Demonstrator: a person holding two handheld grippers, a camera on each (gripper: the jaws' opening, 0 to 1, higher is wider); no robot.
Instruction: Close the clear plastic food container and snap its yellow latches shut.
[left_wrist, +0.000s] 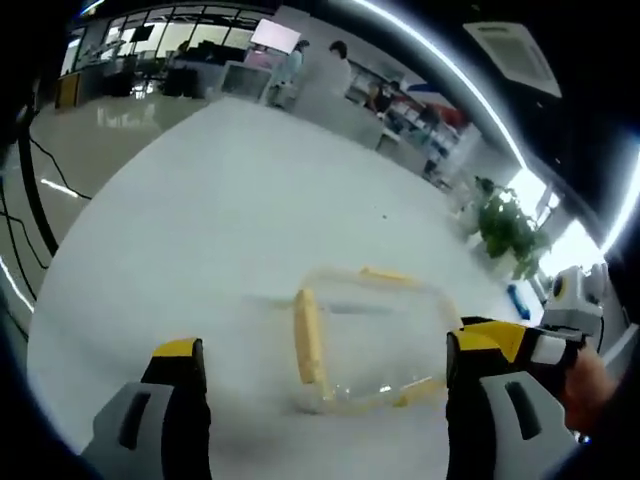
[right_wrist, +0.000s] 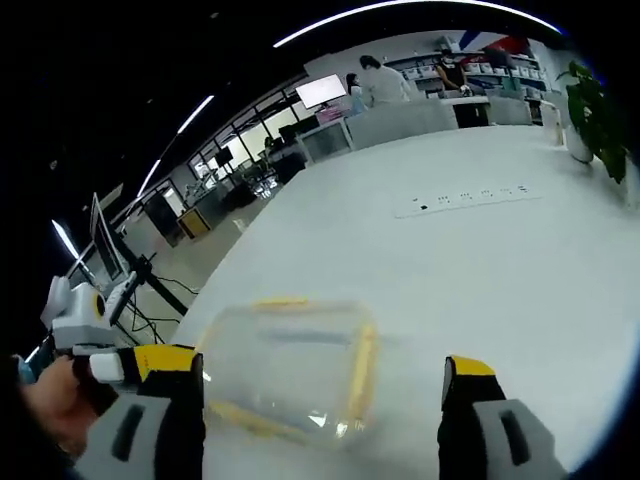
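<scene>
- I have the clear plastic food container (left_wrist: 365, 340) lying on the white table (left_wrist: 230, 200), just ahead of both grippers and between them in reach. In the right gripper view the same container (right_wrist: 290, 365) sits low in the frame, close to the jaws.
- My left gripper (left_wrist: 325, 375) stands wide open with nothing between its jaws; the container shows through the gap but I see no contact.
- My right gripper (right_wrist: 320, 390) is likewise spread wide and holds nothing — the container lies in front of it, apart from both jaws.
- The lid appears to be resting on the box already, though the pictures are blurred and I cannot tell whether it is seated all round.
- The yellow latches (left_wrist: 308, 335) show along the edges: one long one on the near left side in the left gripper view, one along the far edge, one at the near right corner. In the right gripper view a latch (right_wrist: 362, 365) runs down the right side.
- Whether any latch is snapped down I cannot tell — they look more loose than pressed, so I judge the latching as yet to do.
- By my reckoning the task is at its start: both grippers approaching, nothing pressed yet.
- A potted plant (left_wrist: 510, 230) stands far off at the table's end, well clear of the work.
</scene>
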